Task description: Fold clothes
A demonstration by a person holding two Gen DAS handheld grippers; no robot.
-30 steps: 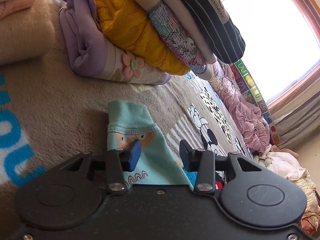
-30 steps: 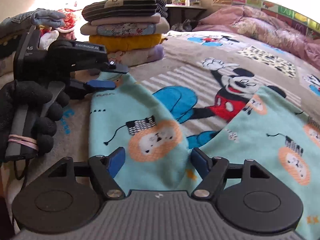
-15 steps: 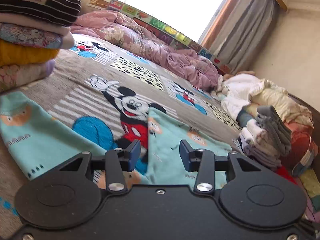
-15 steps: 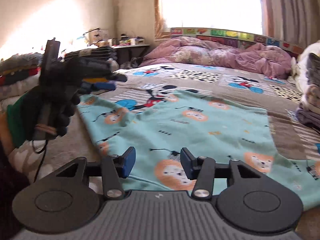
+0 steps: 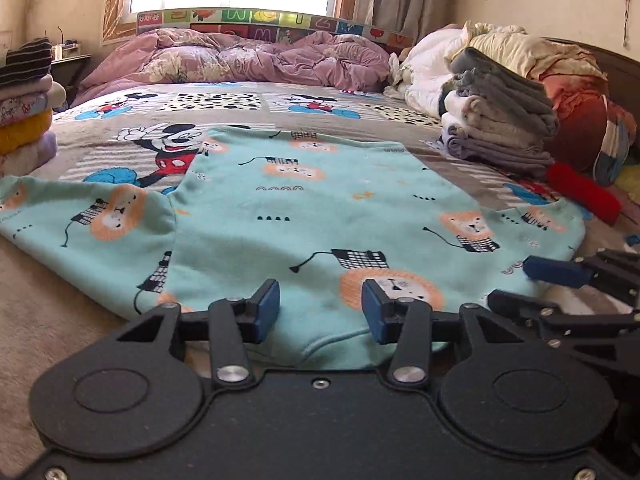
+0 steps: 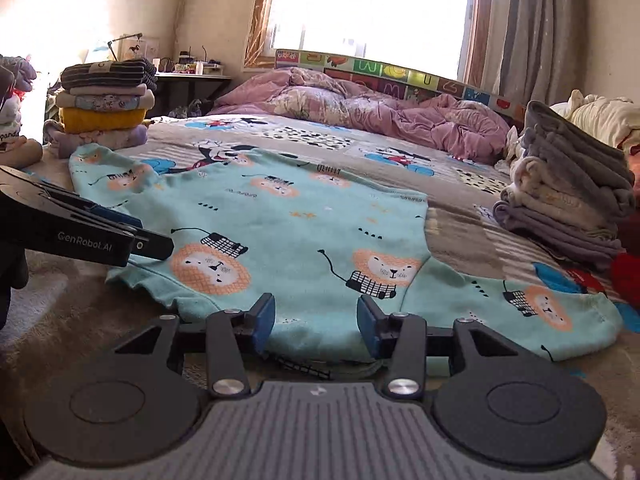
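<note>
A teal sweatshirt with lion prints (image 5: 320, 200) (image 6: 288, 220) lies flat on the bed, one sleeve spread to the left (image 5: 80, 216) and the other to the right (image 6: 520, 304). My left gripper (image 5: 320, 308) is open, low over the shirt's near edge, with only flat cloth between its blue pads. The right gripper (image 6: 316, 320) is also open over that near edge, a little further right. Each shows in the other's view: the right gripper (image 5: 536, 288) at the right sleeve side, the left gripper (image 6: 140, 232) by the left shoulder.
A Mickey Mouse blanket (image 5: 168, 148) covers the bed. A folded stack (image 6: 104, 108) (image 5: 24, 112) stands at the left, grey folded towels (image 5: 500, 120) (image 6: 568, 200) at the right with a red item (image 5: 580, 192). A pink duvet (image 5: 240, 56) lies below the window.
Both grippers swung away from the left sleeve and the folded stack and came round to the shirt's near edge, side by side. Both stayed open.
</note>
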